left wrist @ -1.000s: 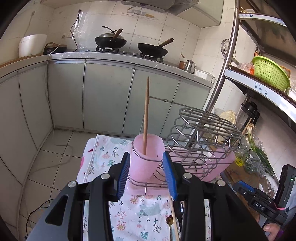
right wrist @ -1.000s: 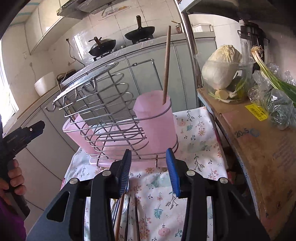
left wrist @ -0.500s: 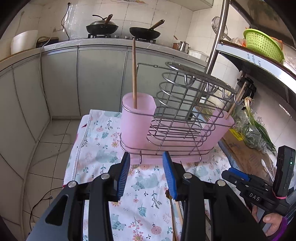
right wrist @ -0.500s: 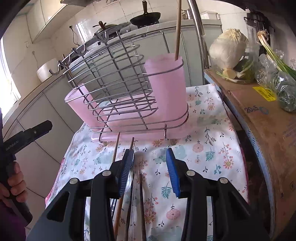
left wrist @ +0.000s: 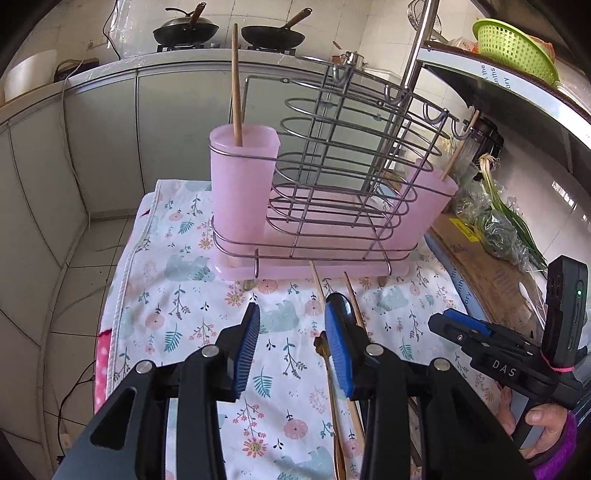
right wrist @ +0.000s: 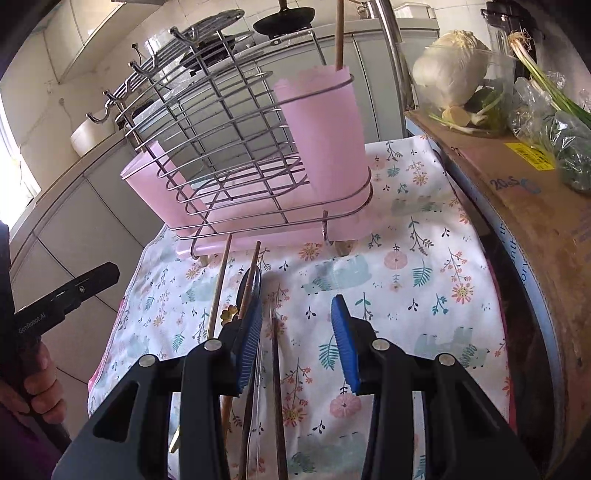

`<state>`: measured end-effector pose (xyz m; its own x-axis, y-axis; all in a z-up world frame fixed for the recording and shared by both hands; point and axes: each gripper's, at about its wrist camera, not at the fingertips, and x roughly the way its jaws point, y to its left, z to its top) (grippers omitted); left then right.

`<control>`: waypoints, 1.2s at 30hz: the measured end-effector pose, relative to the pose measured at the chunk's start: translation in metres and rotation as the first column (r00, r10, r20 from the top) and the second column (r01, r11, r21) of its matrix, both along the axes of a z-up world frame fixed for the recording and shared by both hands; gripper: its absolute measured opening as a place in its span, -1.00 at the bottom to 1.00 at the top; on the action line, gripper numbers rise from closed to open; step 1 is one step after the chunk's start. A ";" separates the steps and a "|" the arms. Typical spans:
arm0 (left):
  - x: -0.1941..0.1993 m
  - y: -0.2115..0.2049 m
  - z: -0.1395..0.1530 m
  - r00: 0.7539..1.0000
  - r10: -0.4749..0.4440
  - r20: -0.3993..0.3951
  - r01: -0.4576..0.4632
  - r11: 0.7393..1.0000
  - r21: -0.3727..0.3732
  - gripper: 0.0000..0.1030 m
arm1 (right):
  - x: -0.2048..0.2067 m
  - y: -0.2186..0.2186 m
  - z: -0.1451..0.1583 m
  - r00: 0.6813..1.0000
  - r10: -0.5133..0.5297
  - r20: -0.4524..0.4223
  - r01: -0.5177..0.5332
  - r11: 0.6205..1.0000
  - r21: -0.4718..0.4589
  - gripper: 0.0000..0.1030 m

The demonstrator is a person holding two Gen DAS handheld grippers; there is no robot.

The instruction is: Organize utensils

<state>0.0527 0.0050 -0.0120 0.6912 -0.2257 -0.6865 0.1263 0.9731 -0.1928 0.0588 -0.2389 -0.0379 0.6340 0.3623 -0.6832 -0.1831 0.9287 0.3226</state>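
A wire utensil rack (left wrist: 343,177) (right wrist: 229,147) with pink plastic cups stands on a floral cloth (left wrist: 177,295) (right wrist: 424,266). One wooden chopstick (left wrist: 235,85) stands in its left cup, another (left wrist: 458,151) in its right cup (right wrist: 321,133). Loose chopsticks (left wrist: 317,284) (right wrist: 218,291), a dark spoon (left wrist: 341,301) (right wrist: 245,286) and a dark chopstick (right wrist: 277,354) lie on the cloth in front of the rack. My left gripper (left wrist: 291,347) is open and empty above the cloth. My right gripper (right wrist: 297,343) is open and empty over the utensils.
A cardboard box (right wrist: 517,192) with cabbage (right wrist: 450,70) and green onions (left wrist: 509,221) borders the cloth on the right. A metal shelf post (left wrist: 417,44) rises behind the rack. Kitchen counter with woks (left wrist: 184,29) is beyond. The floor drops off at the left.
Both grippers have pulled back and up from the rack, so the loose utensils on the cloth have come into view below them. Both stay open.
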 end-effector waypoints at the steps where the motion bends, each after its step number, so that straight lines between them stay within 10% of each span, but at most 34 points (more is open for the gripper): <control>1: 0.000 -0.001 -0.002 1.000 -0.005 -0.004 0.005 1.000 0.000 -0.31 | 0.000 -0.001 -0.001 1.000 0.000 -0.004 0.000 1.000 0.001 -0.23; 31: 0.085 -0.043 -0.069 0.958 -0.103 -0.267 0.079 0.992 -0.098 -0.44 | 0.009 -0.012 -0.021 0.995 0.075 -0.073 -0.067 0.993 0.098 -0.24; 36: 0.095 -0.039 -0.082 0.947 -0.089 -0.309 0.050 0.990 -0.133 -0.78 | 0.014 -0.009 -0.022 0.990 0.107 -0.095 -0.092 0.985 0.148 -0.24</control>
<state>0.1476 -0.0338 -0.0938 0.4250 -0.3609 -0.8301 0.1068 0.9307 -0.3500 0.0729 -0.2481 -0.0600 0.5195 0.5186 -0.6791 -0.2318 0.8505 0.4721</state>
